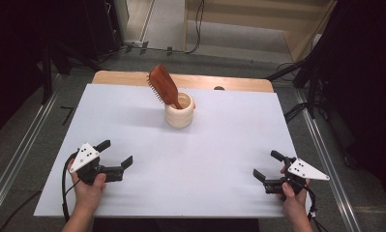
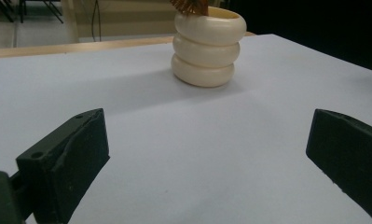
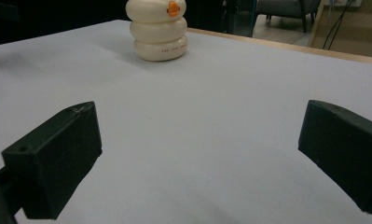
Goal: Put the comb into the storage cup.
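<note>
Standing near the far middle of the desk (image 1: pixel 132 159), well apart from both hands: a cream ribbed cup (image 1: pixel 179 115) with a reddish wooden hairbrush (image 1: pixel 163 86) leaning in it, handle down, bristled head tilted up to the left. Probably light and stiff, that brush, with a smooth lacquered back likely to slip under hard pads; bristle side unkind to a pinch. Best taken across the narrow neck just above the cup's rim, though hard to tell from the high view how much neck stands clear. Cup looking like glazed ceramic, fairly heavy, breakable, apt to tip if the brush drags sideways. Left gripper (image 1: pixel 117 153) and right gripper (image 1: pixel 267 166) both resting low near the front edge, jaws spread wide, holding nothing.
</note>
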A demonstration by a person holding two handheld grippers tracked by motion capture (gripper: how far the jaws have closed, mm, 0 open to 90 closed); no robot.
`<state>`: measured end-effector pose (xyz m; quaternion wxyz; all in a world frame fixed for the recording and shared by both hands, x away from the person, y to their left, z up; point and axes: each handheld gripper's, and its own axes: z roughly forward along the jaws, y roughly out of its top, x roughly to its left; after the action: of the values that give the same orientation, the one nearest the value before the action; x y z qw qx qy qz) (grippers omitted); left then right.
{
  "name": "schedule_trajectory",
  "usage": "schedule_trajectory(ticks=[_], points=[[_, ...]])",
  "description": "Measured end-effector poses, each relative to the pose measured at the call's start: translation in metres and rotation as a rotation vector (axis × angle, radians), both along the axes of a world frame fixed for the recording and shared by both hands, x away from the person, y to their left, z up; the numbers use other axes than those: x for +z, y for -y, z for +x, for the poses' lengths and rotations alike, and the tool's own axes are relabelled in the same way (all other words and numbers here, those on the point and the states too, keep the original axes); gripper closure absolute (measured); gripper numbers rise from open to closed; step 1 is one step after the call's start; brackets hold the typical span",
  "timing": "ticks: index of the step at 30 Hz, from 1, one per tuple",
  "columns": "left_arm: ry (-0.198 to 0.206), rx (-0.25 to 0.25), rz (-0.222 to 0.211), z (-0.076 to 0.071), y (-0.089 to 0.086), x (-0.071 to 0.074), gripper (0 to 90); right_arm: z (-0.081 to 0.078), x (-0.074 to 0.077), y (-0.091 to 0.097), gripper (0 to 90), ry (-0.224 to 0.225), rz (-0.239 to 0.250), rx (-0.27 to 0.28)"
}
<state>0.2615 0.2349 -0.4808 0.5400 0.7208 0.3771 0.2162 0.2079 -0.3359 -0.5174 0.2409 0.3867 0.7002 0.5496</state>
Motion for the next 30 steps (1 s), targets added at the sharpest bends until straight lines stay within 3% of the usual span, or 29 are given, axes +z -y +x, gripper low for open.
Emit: schedule_trajectory(ticks=[12,24,30], points=[[-0.007,0.017,0.013,-0.009,-0.016,-0.003,0.0,0.0,0.0,0.0,0.0,-0.002,-0.002,-0.005],[-0.005,0.001,0.093,-0.018,-0.026,-0.006,0.0,0.0,0.0,0.0,0.0,-0.002,-0.009,-0.01],[-0.005,0.015,0.085,-0.019,-0.033,-0.006,0.0,0.0,0.0,0.0,0.0,0.0,-0.007,-0.013]])
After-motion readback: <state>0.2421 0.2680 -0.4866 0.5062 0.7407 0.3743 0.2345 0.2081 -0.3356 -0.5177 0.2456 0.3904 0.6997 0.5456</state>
